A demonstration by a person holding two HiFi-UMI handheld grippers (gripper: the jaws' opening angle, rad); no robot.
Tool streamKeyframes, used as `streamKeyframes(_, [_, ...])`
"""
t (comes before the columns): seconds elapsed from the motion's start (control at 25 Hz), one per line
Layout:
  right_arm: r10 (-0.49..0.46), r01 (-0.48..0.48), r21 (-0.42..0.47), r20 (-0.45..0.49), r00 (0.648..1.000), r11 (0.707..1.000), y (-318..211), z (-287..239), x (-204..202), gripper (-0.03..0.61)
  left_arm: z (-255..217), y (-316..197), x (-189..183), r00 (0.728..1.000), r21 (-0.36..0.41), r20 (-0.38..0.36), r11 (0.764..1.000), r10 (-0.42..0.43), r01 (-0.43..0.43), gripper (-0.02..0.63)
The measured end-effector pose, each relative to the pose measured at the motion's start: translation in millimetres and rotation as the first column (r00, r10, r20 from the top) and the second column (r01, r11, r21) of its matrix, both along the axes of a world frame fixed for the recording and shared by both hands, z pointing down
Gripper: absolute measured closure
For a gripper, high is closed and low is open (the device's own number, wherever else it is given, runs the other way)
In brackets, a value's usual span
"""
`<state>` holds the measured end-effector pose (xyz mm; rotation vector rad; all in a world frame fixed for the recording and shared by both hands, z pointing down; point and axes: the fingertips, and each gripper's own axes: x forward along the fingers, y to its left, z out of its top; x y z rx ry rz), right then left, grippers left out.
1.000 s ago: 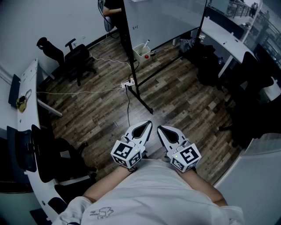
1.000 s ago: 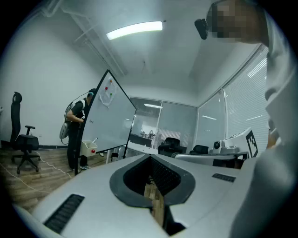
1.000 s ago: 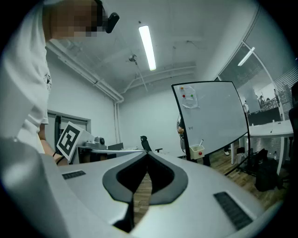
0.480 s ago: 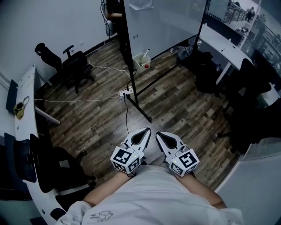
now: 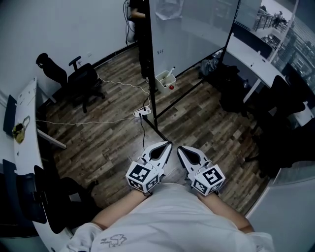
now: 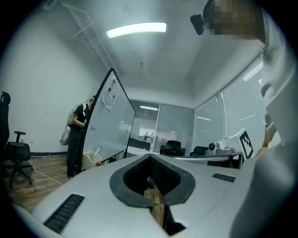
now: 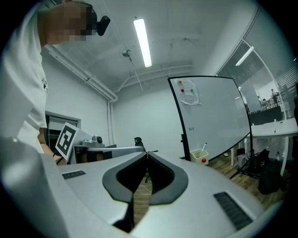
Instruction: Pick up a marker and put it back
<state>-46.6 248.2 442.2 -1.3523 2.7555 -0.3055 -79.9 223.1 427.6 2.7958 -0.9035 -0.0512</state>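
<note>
Tongs: two, held level and side by side just in front of the holder's chest, above the wood floor. Left tongs have their tips pressed together with nothing between them. Right tongs are the same – closed and empty. The two pairs sit close together but don't touch.

Marker: one, standing tilted in the bin with its upper end poking above the rim. It is well apart from both tongs.

Bin: one, white, at the foot of the whiteboard. There is one small red blob at its near edge; I can't tell if it's inside or outside.

Whiteboard: one, black frame on a floor stand. It has two small dots near the top, one red and one green, seen from the right gripper view.

Person: one, standing at the board's far edge, mostly hidden.

Power strip: one, on the floor by the stand, with a white cable running left from it.

Desks: two, both white – left desk along the left edge and right desk at the upper right.
</note>
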Motion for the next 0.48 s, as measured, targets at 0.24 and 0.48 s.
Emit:
streamKeyframes(0.24, [0.031,-0.03,-0.005,0.002,1.0,1.0,-51.5,-8.0,-29.7,0.568,-3.7,-51.3,-27.1,0.999,-0.022,-0.005,0.999,0.039,-0.039,0.607])
streamKeyframes(0.48, [0.046,-0.046,-0.041,0.02,0.999,0.998,-91.1,1.6,-53.0,0.568,4.9,-88.4,-51.7,0.998,-0.044,-0.003,0.997,0.062,-0.062,0.607])
